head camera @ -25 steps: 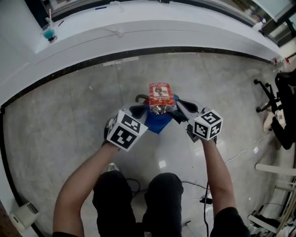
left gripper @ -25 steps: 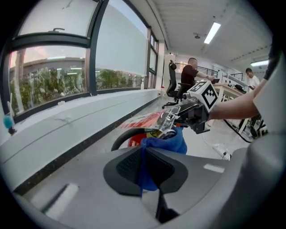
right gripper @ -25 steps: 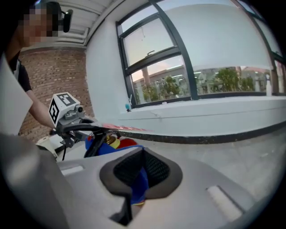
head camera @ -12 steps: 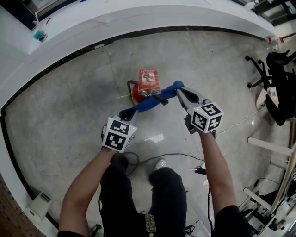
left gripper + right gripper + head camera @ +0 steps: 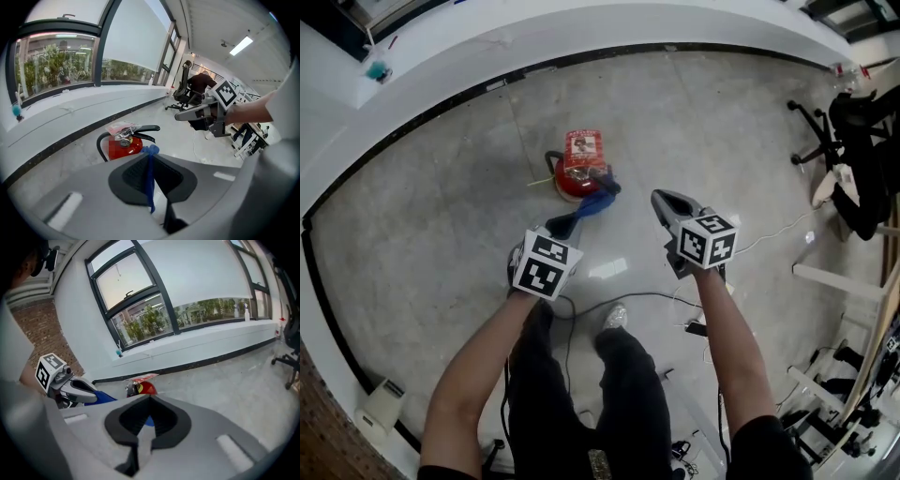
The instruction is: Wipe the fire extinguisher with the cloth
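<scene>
Grey floor (image 5: 431, 234) with a red fire extinguisher (image 5: 579, 172) upright at 12 o'clock of the left gripper (image 5: 561, 226), which pinches a blue cloth (image 5: 593, 204); right gripper (image 5: 661, 199), at 3 o'clock, closed and empty; wiping looks mid-step, and the cloth next needs lowering onto the cylinder.

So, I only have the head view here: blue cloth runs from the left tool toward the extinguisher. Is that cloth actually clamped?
Observer: Yes. The left gripper view shows the left tool shut on the cloth, with a thin strip pinched between its jaws.
Operator: And the right tool, is it holding the other end?
Observer: No. The right gripper view shows the right tool with its jaws together and no cloth pinched; the blue there lies behind the jaws.
</scene>
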{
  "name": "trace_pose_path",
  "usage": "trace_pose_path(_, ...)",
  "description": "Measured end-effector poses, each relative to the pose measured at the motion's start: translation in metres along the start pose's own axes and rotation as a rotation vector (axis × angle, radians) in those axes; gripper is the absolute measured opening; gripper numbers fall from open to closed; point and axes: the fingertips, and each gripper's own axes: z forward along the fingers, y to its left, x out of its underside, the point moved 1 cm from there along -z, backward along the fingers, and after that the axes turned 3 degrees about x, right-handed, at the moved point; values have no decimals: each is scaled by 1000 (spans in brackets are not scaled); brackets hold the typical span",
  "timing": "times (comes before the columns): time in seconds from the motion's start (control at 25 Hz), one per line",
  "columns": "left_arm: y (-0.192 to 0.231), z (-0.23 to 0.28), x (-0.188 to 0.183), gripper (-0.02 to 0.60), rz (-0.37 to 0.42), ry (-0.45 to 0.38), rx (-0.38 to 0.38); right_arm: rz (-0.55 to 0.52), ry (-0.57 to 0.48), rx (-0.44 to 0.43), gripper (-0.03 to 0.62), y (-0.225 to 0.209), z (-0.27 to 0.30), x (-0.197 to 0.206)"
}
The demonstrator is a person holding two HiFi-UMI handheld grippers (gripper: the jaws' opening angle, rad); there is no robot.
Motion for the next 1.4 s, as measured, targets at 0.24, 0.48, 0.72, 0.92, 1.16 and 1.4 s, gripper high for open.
trace_pose_path(0.24,-30,-9,-3,20,36,6,62,-69,69,-82,2,42,-18,31)
trace_pose_path(0.48,-68,-26,-29,20,97,-9,164,-125,125,-199,192,92,-28,68)
trace_pose_path(0.72,-89,-47,-67,20,187,-70,283,-209,153,-85,111,90,-9,57)
trace_pose_path(0.92,-48,-45,-84,21,250,-95,244,-171,115,2,29,77,-13,15)
trace_pose_path(1.16,4,-48,-77,21,254,-62,225,-179,28,51,29,96,13,-44)
trace_pose_path(1.4,38,-30,-71,21,213,0,159,-211,54,61,29,97,54,-60)
